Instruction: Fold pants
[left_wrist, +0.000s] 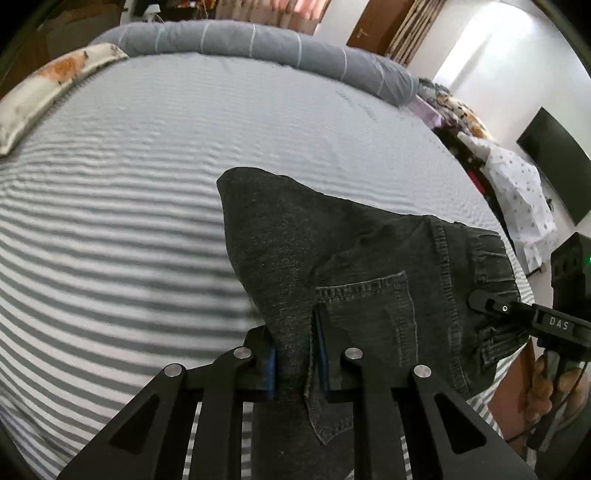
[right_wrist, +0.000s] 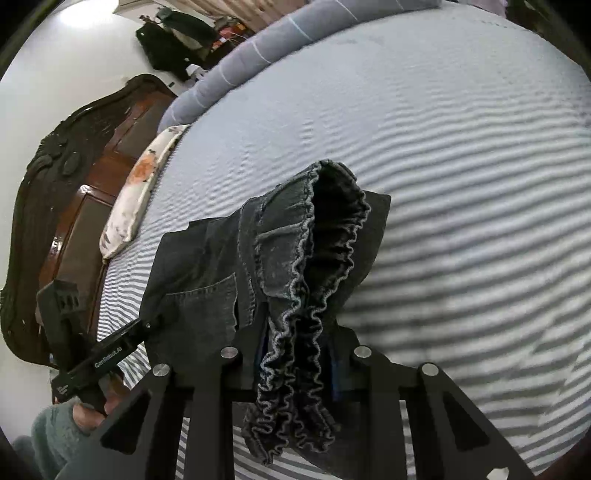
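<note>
Dark denim pants (left_wrist: 354, 258) held up over striped bed (left_wrist: 110, 221). Left tool (left_wrist: 297, 363) clamped on fabric fold beside back pocket (left_wrist: 369, 306). Right tool (right_wrist: 297, 365) clamped on ruffled elastic waistband (right_wrist: 306, 280). Floral pillow (left_wrist: 51, 85) at bed edge.

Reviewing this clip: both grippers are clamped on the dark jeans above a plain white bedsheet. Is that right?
Not quite. The bedsheet is grey-and-white striped, not plain white, as both wrist views show. The rest holds: the left gripper and the right gripper are each shut on the dark jeans.
</note>
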